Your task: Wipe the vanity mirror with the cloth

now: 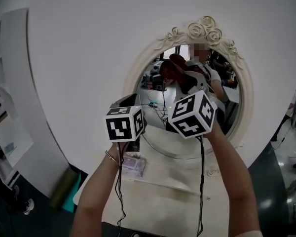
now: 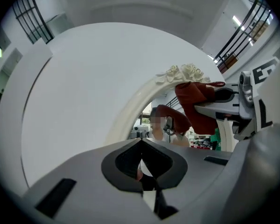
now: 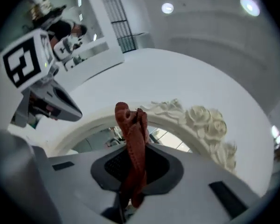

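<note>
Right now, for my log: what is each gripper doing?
Left gripper: jaws shut, empty.
Right gripper: jaws shut on the cloth.

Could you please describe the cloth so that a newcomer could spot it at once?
Find the oval mirror with the cream rose-topped frame on the white round panel. Before its upper glass, the right gripper clamps the cloth: a crumpled, dark red strip amid white and grey.
</note>
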Tool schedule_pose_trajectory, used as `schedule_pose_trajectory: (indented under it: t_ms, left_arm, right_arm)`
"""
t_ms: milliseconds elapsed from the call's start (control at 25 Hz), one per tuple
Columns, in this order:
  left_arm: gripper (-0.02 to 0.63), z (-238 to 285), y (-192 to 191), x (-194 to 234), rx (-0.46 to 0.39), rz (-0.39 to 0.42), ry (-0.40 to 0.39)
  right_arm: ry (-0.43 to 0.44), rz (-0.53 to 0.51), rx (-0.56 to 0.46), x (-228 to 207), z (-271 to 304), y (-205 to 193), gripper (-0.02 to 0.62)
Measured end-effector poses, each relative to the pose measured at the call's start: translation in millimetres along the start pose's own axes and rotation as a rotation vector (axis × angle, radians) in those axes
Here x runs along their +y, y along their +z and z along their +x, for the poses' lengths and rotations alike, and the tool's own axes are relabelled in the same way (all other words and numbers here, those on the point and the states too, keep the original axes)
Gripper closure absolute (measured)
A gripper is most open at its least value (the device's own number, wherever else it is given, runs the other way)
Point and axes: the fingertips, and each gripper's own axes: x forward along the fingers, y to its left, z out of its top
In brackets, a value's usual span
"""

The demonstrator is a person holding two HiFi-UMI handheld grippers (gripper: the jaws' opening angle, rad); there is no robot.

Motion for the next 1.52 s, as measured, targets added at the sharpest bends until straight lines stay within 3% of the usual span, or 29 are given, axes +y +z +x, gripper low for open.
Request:
schedule_pose_trajectory:
  t_ms: [120, 360, 800, 1040, 1520]
  left_arm:
    - [0.601, 2.1, 11.1, 7.9, -0.008, 0.013, 0.005]
    - [0.601, 1.0, 12.9, 18.1, -0.008, 0.017, -0.002]
    - [0.601, 9.9, -5.9, 36.3, 0.011, -0.004, 0.007]
    - [0.601, 10.4, -61.5, 53.0, 0.089, -0.039, 0.027]
    - [0.601, -10.2, -204.4, 85.4, 0.293, -0.124, 0.07]
  right_arm:
    - [-0.097, -0.192, 0.012, -4.1, 14.1, 19.1, 0.535]
    - [-0.058, -0.223, 0.082, -7.3, 45.9, 27.7, 0.535]
    - [0.006, -0.271, 0.104, 34.4, 66.6, 16.1, 0.535]
    - [0.098, -0.299, 0.118, 82.3, 69.2, 1.0, 0.535]
    - [0.319, -0.33, 0.143, 248.8, 60.6, -77.8, 0.535]
